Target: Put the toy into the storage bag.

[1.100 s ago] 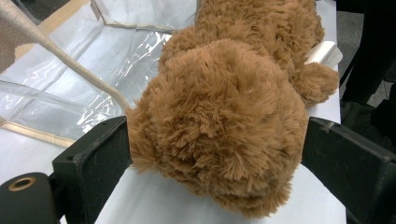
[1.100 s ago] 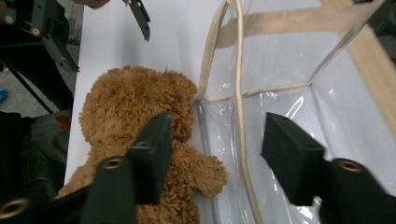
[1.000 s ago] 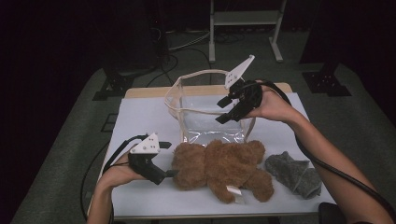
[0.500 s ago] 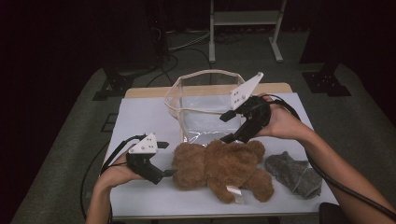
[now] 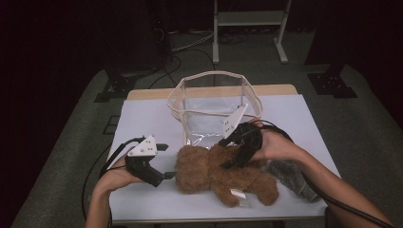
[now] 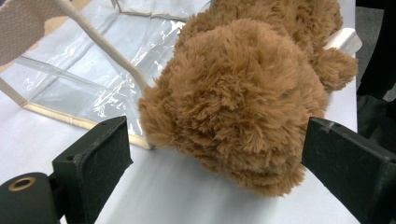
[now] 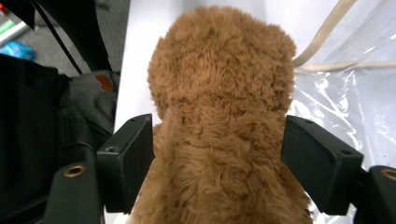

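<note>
High view has my right gripper (image 5: 232,153), spread wide and just been opening, straddling the teddy bear (image 5: 223,173) lying on the counter (image 5: 152,118) (left gripper (image 5: 166,161) open beside its head).

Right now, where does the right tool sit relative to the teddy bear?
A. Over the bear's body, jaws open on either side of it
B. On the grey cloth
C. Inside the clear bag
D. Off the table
A: the right tool is down over the teddy bear, and the right gripper view shows its open jaws flanking the bear's body.
</note>
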A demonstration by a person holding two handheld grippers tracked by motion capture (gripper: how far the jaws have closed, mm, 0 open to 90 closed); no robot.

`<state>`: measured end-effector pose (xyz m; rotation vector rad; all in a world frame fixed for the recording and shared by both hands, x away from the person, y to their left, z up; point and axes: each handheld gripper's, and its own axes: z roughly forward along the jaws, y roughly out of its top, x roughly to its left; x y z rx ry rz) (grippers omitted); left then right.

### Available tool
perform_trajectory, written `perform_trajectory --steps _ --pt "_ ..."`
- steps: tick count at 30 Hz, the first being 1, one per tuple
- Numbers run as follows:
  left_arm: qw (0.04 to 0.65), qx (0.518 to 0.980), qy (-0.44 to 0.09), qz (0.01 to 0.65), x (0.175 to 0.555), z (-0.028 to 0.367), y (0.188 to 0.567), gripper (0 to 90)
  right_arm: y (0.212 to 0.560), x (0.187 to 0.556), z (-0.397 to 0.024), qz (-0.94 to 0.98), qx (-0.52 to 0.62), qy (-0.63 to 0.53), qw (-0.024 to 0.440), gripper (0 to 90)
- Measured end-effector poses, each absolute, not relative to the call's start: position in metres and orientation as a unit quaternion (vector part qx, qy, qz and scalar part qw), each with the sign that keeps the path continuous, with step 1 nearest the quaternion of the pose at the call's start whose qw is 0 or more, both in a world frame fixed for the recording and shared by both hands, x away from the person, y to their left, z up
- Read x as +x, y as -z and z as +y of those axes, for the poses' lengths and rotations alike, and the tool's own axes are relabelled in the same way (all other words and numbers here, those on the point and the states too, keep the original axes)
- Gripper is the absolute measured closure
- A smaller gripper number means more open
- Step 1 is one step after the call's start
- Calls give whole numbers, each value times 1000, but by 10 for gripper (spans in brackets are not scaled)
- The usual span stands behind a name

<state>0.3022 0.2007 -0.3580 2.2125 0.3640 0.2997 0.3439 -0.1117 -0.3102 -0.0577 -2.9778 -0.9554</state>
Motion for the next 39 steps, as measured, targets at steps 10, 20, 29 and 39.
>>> perform_trajectory --steps 10,20,29,39 --pt "424 885 -121 147 302 203 357 72 341 344 -101 -961 -15 276 -1 196" --pt "423 886 -120 151 303 205 358 73 356 344 -110 -959 -30 281 0 173" --pt "423 885 -118 153 304 206 359 73 370 342 -112 -958 -39 284 6 146" --pt "425 882 -122 159 303 211 358 73 379 344 -114 -956 -45 289 6 176"
